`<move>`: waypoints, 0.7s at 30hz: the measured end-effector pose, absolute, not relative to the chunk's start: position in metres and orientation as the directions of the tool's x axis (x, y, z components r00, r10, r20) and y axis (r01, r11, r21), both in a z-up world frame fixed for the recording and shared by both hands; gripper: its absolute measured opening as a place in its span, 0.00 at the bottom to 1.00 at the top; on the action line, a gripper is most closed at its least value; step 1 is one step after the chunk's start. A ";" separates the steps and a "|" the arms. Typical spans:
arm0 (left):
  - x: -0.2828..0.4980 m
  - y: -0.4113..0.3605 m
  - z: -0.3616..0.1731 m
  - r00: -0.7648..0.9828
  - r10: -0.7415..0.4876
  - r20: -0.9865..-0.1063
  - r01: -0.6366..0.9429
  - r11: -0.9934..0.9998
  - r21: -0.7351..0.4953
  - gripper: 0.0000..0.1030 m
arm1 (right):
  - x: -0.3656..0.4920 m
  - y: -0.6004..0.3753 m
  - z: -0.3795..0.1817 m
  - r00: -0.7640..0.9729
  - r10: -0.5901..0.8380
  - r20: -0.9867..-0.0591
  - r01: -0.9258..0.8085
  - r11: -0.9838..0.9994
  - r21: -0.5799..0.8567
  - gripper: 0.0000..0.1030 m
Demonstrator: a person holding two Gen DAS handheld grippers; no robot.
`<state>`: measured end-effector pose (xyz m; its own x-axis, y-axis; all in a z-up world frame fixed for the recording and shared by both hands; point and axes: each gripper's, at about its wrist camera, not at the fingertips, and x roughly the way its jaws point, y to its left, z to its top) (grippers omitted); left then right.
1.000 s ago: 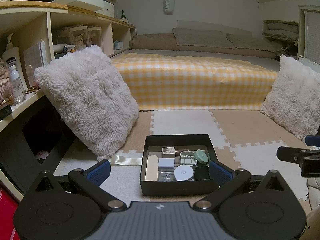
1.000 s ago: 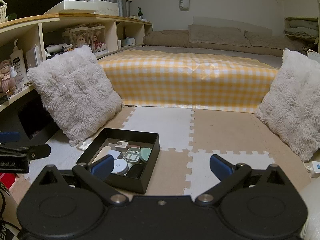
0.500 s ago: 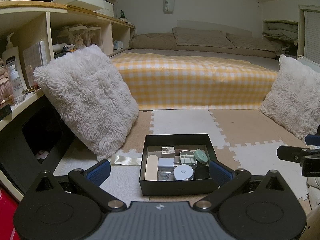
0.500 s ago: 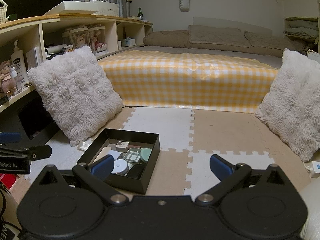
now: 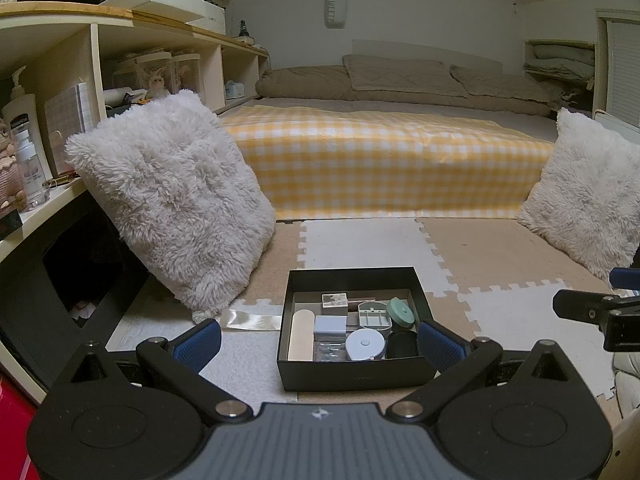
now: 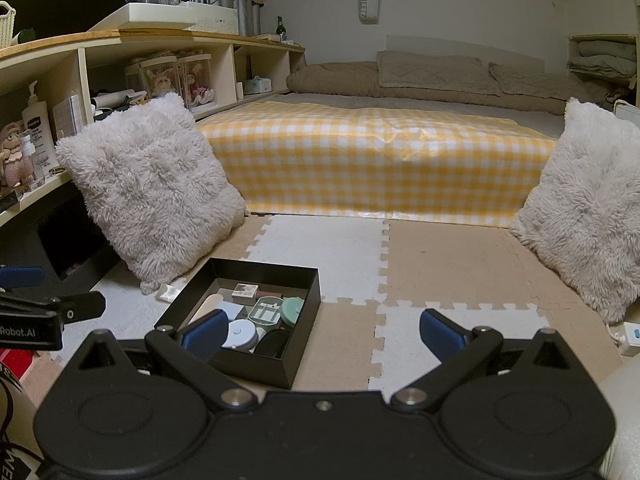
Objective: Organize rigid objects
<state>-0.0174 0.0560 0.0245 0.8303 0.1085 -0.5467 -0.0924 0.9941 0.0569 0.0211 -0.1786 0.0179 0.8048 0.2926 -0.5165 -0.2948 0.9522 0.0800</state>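
A black open box (image 5: 352, 376) (image 6: 304, 352) sits on the foam floor mat. Inside lie several small objects: a beige oblong case (image 5: 301, 334), a grey-blue block (image 5: 330, 325), a white round disc (image 5: 365, 343) (image 6: 239, 333), a grey-green holder (image 5: 374, 314) (image 6: 266, 312), a green round lid (image 5: 401, 312) (image 6: 293, 309), a black round item (image 5: 402, 345) and a small picture box (image 5: 334, 300) (image 6: 244, 290). My left gripper (image 5: 318, 342) stands open just in front of the box, with nothing held. My right gripper (image 6: 322, 330) is open too, to the box's right, over the mat.
Fluffy white pillows lean at the left (image 5: 172, 200) and right (image 5: 588, 192). A bed with a yellow checked cover (image 5: 384, 160) closes the back. A shelf unit (image 5: 52, 92) runs along the left. A shiny wrapper (image 5: 252, 320) lies left of the box. A white power strip (image 6: 630, 334) lies far right.
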 end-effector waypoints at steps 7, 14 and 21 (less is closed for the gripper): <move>-0.017 0.056 0.025 0.830 0.108 -0.547 -0.092 0.994 0.056 1.00 | 0.021 -0.178 0.019 0.805 0.294 -0.515 -0.296 0.952 0.079 1.00; -0.017 0.056 0.024 0.830 0.108 -0.547 -0.092 0.994 0.056 1.00 | 0.021 -0.178 0.019 0.805 0.294 -0.515 -0.296 0.952 0.079 1.00; -0.017 0.056 0.024 0.830 0.109 -0.547 -0.093 0.994 0.056 1.00 | 0.021 -0.178 0.019 0.806 0.294 -0.514 -0.296 0.952 0.080 1.00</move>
<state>-0.0174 0.0556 0.0243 0.8299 0.1086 -0.5472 -0.0930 0.9941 0.0562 0.0207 -0.1782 0.0189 0.8058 0.2938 -0.5141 -0.2960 0.9518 0.0799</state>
